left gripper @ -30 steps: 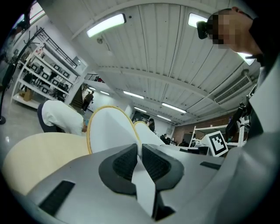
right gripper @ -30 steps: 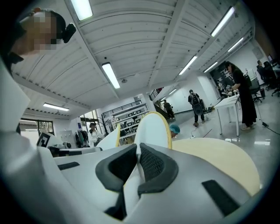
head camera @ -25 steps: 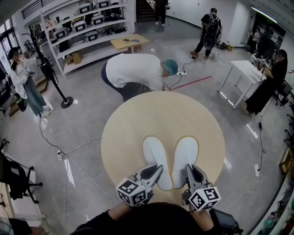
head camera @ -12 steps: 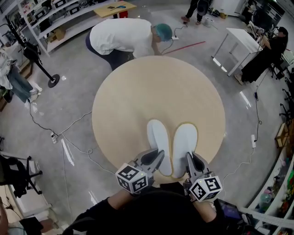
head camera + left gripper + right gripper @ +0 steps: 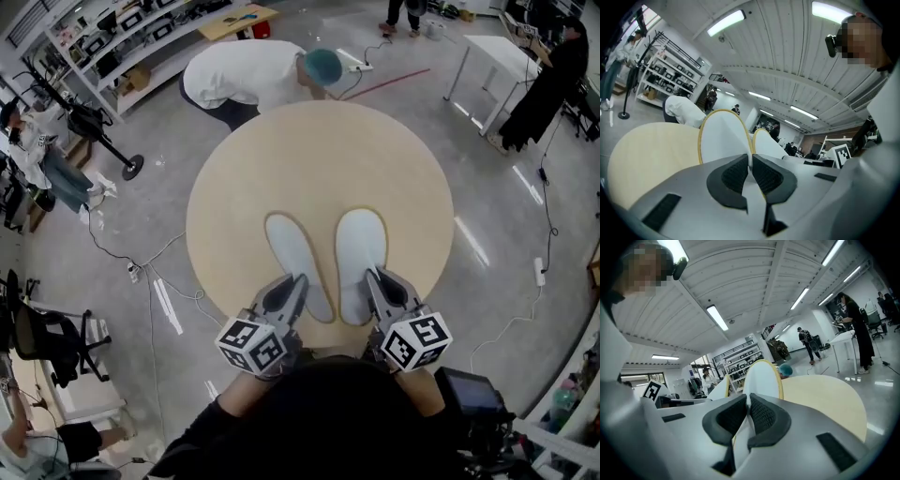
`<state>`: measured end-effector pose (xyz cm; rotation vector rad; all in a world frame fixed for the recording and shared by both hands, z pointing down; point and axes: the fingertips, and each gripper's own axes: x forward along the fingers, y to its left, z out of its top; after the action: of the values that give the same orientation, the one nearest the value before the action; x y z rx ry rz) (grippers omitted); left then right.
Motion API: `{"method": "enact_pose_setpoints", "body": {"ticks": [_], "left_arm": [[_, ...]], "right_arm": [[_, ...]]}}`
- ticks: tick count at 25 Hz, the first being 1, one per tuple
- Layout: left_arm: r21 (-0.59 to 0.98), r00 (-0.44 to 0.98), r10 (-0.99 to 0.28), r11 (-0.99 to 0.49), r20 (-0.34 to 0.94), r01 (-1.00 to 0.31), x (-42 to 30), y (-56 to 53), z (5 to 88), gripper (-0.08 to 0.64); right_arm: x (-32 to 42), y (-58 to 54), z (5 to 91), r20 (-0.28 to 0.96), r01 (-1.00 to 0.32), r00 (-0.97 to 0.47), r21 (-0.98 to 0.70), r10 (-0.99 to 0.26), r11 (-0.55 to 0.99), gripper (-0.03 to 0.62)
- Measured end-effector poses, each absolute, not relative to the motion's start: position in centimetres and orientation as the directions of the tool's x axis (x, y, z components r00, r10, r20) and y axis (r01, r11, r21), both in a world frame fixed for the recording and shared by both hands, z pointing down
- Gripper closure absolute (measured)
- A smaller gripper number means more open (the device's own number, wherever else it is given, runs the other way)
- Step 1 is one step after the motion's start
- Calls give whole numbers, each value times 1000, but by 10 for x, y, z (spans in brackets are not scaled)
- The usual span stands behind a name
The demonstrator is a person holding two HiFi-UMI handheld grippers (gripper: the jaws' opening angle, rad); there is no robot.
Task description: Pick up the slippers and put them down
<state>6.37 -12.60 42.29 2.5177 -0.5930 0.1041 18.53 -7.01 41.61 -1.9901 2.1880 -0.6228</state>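
Since each gripper is pinched tight on a slipper, the picking-up part looks done. The left gripper (image 5: 291, 284) bites the heel end of the left slipper (image 5: 296, 251). The right gripper (image 5: 377, 277) bites the heel end of the right slipper (image 5: 361, 246). Both slippers stick out ahead of the jaws, side by side and a little apart, white face up. They are over the near half of the round table (image 5: 319, 155). I cannot tell if they touch the table top or hang just over it. What looks left is to set them flat on the table and let go.
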Motion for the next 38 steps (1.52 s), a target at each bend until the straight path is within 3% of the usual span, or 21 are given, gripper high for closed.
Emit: {"method": "enact_pose_setpoints", "body": {"ticks": [8, 15, 30, 38], "left_arm": [[504, 810, -503, -636, 302, -584, 133, -21, 454, 529], [487, 783, -524, -615, 336, -620, 131, -20, 455, 531], [627, 903, -387, -661, 187, -412, 185, -63, 451, 530], [651, 917, -292, -646, 272, -399, 195, -78, 496, 530]], "right_arm": [[281, 14, 428, 166, -926, -222, -345, -961, 154, 565], [289, 12, 437, 164, -920, -236, -354, -958, 166, 565], [326, 3, 432, 276, -971, -66, -237, -959, -2, 565], [368, -11, 475, 360, -949, 39, -278, -932, -147, 563]]}}
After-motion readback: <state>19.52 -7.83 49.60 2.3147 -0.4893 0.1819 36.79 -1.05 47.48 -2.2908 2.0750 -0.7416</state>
